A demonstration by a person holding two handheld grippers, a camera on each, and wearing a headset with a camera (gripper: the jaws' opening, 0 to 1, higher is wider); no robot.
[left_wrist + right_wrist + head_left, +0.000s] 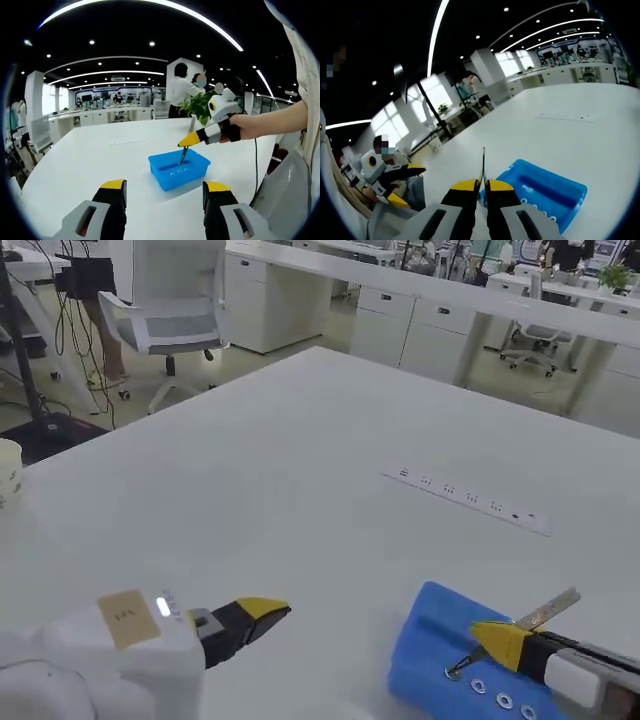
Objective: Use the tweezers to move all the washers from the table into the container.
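Note:
A blue container (432, 638) stands on the white table (300, 490) at the near right, with three small washers (503, 700) lying in its tray. My right gripper (490, 636) is shut on metal tweezers (545, 613), whose tips dip down into the container. In the left gripper view the tweezers (183, 157) point into the blue container (178, 169) below my right gripper (187, 141). My left gripper (165, 192) is open and holds nothing, well short of the container. In the right gripper view the tweezers (483, 165) stick out between the shut jaws above the container (547, 192).
A strip of sockets (465, 498) is set into the table beyond the container. A paper cup (8, 472) stands at the table's left edge. An office chair (175, 300) and cables are past the far edge. A person (181, 90) stands beyond the table.

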